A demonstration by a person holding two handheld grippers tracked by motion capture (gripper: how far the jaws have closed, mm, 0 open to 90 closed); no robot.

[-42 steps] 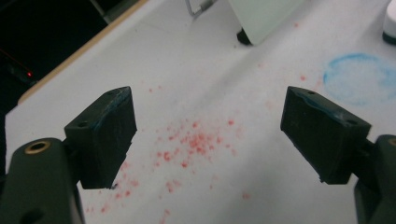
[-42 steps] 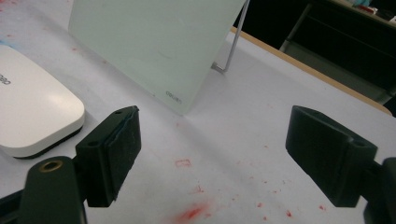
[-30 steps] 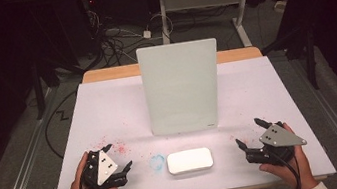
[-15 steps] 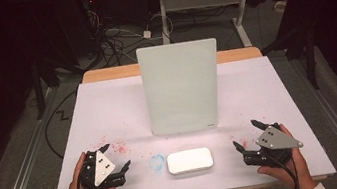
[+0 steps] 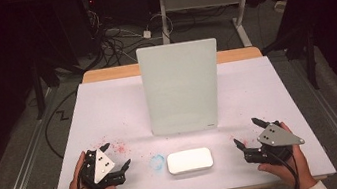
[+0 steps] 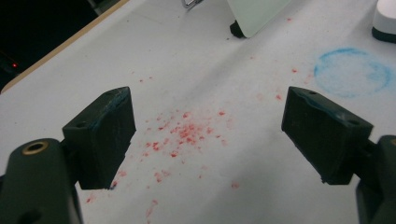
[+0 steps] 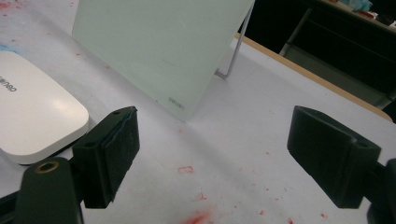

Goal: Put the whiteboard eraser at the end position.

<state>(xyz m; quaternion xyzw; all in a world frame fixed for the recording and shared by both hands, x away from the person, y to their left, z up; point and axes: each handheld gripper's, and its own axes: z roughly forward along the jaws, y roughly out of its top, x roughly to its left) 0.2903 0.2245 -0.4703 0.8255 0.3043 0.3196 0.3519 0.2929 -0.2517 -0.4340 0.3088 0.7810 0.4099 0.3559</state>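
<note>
White eraser lying at the table's front edge (centre); 2 grippers, left and right, flanking it, jaws gaping, empty.

The high view looks forward and down over the whole surface. Each gripper view sits low and close above it, and both catch the upright white board, probably from opposite sides.
</note>
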